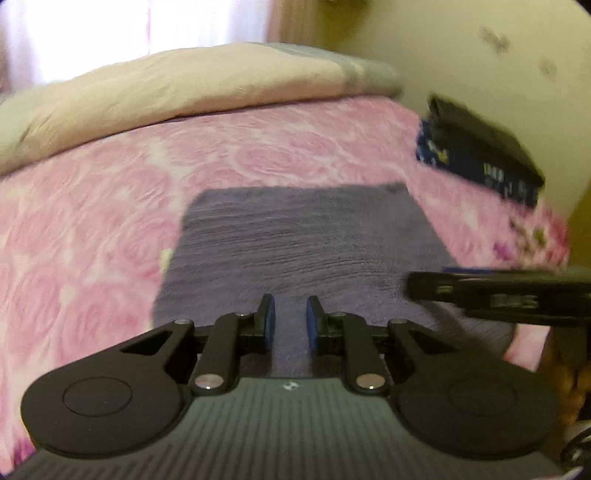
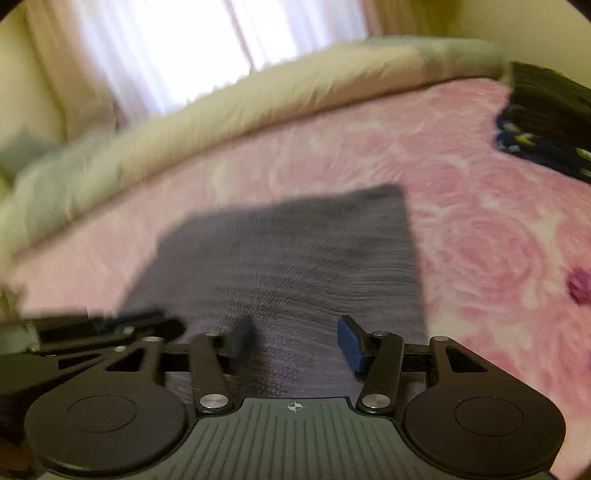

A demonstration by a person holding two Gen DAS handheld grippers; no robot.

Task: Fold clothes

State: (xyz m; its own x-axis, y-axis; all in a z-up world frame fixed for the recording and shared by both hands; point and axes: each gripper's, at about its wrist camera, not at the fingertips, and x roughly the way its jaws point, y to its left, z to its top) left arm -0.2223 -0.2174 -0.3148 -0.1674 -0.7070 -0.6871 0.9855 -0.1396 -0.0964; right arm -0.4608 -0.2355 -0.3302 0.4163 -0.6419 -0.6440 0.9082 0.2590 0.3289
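Over the bed's (image 1: 110,221) near edge, left gripper (image 1: 290,321) and right gripper (image 2: 295,341) are hovering unclenched, empty, above the folded grey garment (image 1: 295,240).

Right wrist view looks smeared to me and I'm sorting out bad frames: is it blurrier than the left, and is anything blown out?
Right wrist view: yes, motion blur smears the grey cloth and pillow; window blown out. Left wrist view: cloth weave sharper, right gripper streaked, window overexposed too.
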